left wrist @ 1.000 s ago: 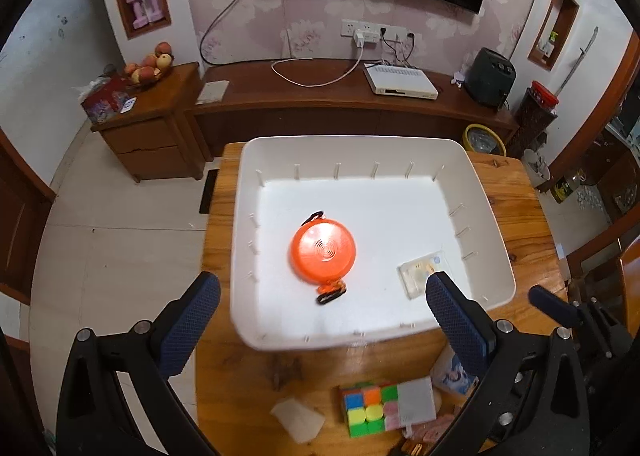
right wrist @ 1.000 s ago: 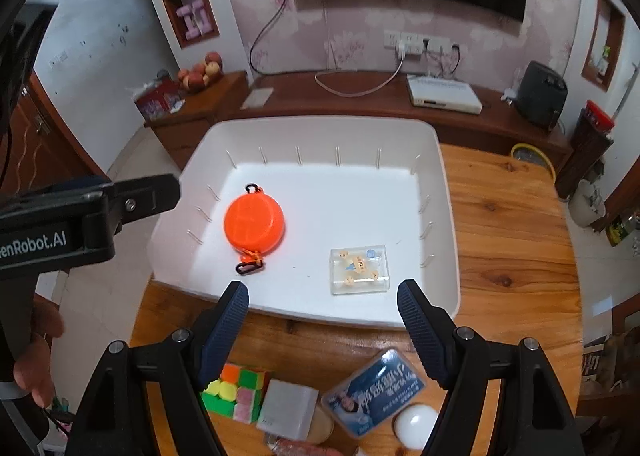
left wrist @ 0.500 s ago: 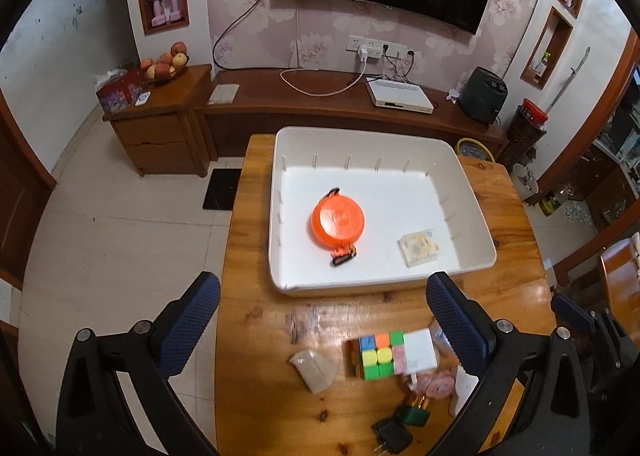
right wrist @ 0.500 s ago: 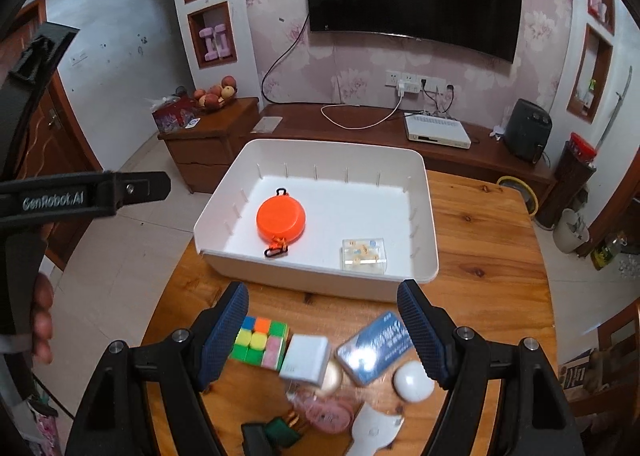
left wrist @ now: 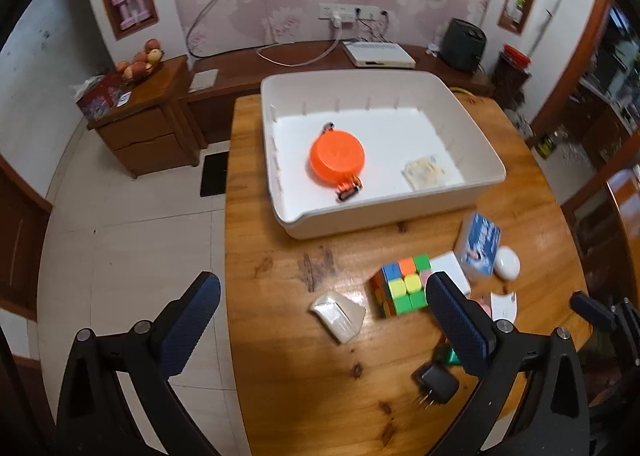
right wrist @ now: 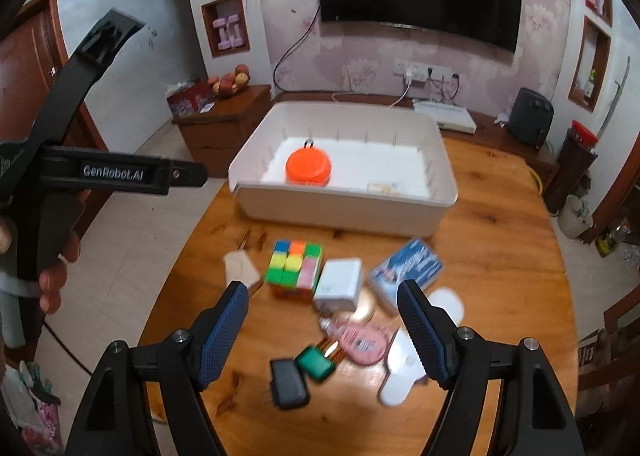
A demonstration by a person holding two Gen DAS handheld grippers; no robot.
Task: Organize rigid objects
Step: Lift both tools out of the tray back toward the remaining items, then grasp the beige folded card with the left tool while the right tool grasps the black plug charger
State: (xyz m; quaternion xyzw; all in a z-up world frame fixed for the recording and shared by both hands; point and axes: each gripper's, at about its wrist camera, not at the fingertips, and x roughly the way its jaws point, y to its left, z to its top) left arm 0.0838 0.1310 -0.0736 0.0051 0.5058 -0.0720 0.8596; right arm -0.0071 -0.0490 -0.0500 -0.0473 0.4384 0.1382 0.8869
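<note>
Both grippers spread wide and empty. Left gripper (left wrist: 322,310) and right gripper (right wrist: 322,314) are held raised above the round wooden table (right wrist: 500,256), judged surveying loose items. Multicoloured puzzle cube (right wrist: 296,270) lies just ahead of the right gripper; white plastic bin (right wrist: 340,212), holding an orange round case (right wrist: 308,167), sits beyond.

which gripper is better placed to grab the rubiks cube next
Right, probably. The right gripper is open with the cube just ahead, near its centreline. The left gripper is open too, but the cube sits off by its right finger.
</note>
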